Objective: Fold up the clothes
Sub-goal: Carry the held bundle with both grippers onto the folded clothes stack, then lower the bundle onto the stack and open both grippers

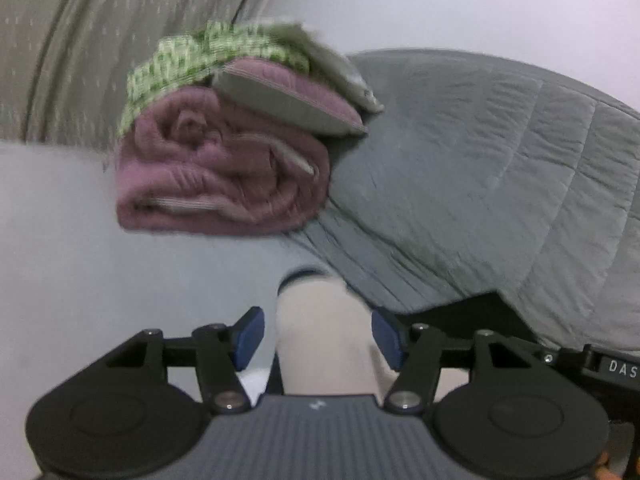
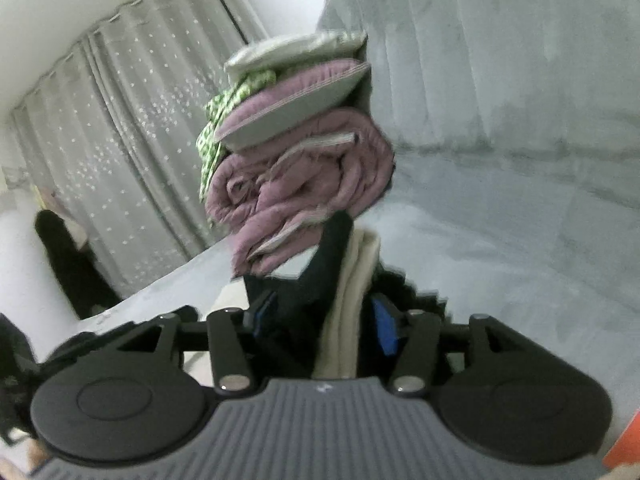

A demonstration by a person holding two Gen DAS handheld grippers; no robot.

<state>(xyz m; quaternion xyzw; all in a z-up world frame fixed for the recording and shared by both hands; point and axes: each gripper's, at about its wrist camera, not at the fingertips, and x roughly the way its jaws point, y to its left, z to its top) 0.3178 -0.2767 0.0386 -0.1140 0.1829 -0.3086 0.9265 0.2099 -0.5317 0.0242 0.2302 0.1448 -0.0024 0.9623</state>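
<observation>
A cream and black garment (image 1: pixel 320 332) runs between the blue pads of my left gripper (image 1: pixel 318 338), whose jaws stand apart on either side of it. My right gripper (image 2: pixel 326 320) holds the same cream and black garment (image 2: pixel 348 280) bunched between its blue pads. A stack of folded bedding, a mauve quilt (image 1: pixel 224 172) with a green patterned cloth (image 1: pixel 188 60) on top, sits ahead on the bed; it also shows in the right wrist view (image 2: pixel 296 184).
A grey quilted blanket (image 1: pixel 480 184) lies to the right of the stack. Pale bed sheet (image 1: pixel 100 280) spreads left and front. Starred curtains (image 2: pixel 120 140) hang at the left. A grey padded headboard (image 2: pixel 500 60) stands at the right.
</observation>
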